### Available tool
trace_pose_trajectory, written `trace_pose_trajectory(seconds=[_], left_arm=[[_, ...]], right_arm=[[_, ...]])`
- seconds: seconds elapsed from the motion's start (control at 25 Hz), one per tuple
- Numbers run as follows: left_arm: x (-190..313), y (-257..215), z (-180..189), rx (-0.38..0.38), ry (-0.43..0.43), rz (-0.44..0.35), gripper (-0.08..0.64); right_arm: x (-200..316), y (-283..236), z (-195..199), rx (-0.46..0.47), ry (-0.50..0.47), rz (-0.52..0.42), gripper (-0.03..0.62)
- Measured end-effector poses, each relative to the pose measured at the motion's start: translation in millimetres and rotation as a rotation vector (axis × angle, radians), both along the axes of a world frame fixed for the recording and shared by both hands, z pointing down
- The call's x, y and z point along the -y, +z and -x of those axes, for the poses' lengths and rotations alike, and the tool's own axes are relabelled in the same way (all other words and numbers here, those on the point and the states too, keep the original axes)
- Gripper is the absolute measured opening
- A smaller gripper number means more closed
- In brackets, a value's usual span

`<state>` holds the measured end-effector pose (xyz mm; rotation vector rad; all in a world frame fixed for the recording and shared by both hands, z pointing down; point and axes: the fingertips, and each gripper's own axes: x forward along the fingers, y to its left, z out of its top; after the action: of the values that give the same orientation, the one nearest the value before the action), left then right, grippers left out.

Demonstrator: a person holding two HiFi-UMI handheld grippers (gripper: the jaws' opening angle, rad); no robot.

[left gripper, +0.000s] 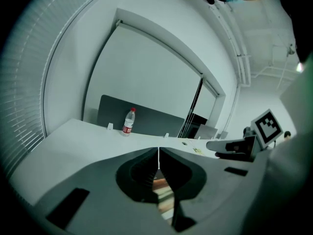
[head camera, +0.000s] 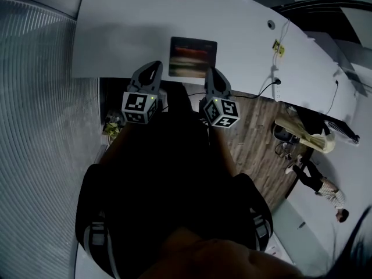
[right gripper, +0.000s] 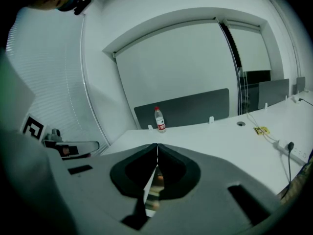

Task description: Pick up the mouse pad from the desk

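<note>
Seen from above, a white bench (head camera: pixel 122 28) fills the top of the view. At left, the left tongs (head camera: pixel 151 68) are clenched with nothing between them, their tips over the bench's near edge. Between the two tools and a little farther in, the dark rectangular mouse pad (head camera: pixel 193 57) lies flat on the bench, untouched. At right, the right tongs (head camera: pixel 211 74) are likewise clenched and empty. A water bottle (left gripper: pixel 128 121) stands far back. The pickup looks not yet begun: opening, grasping and lifting all remain.
</note>
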<state>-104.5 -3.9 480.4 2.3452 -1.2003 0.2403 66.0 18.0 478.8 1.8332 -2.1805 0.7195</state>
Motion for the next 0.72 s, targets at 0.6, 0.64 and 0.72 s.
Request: trace_pose_trajectory(seconds=[0.6, 0.64, 0.72], left_arm=[[22.3, 86.7, -51.1, 0.067, 0.016, 0.248, 0.006], [23.6, 92.2, -54.2, 0.07, 0.015, 0.264, 0.006], [25.4, 102.4, -60.2, 0.078, 0.018, 0.29, 0.006]], right_arm=[[32.4, 82.5, -52.4, 0.008, -0.051, 0.168, 0.003], [33.9, 88.5, -55.4, 0.009, -0.054, 0.179, 0.005], [35.5, 101.0, -60.8, 0.011, -0.062, 0.204, 0.015]])
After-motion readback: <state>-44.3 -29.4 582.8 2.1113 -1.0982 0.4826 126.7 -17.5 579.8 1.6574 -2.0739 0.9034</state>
